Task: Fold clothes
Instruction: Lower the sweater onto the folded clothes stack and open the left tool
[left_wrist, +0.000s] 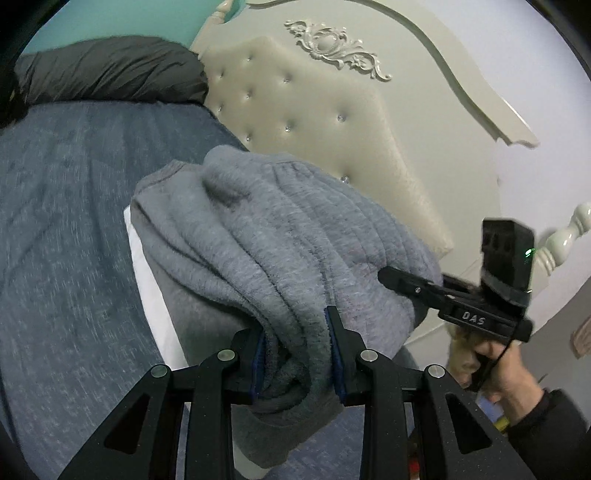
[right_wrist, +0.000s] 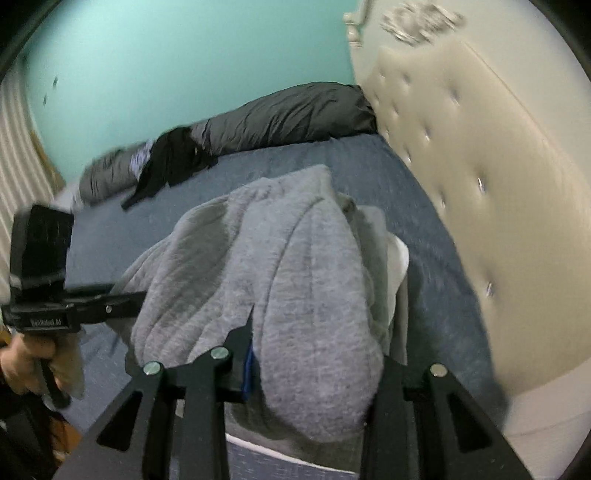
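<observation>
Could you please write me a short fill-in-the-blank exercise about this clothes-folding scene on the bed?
1. Both claws, the left claw and the right claw, are shut on a bunched ____ garment.
2. The bed is covered by a ____ sheet.
3. The wall behind the dark pillow is painted ____.
4. The tufted headboard is ____ in colour.

Missing words: grey; blue; turquoise; cream

Sweatshirt (left_wrist: 280, 236): fuzzy grey fleece cloth. Bed (left_wrist: 66, 206) cover: matt blue knit. Headboard (left_wrist: 314, 122): tufted cream padding, glossy carved trim. Fingers (left_wrist: 338, 354): matt black plastic.
</observation>
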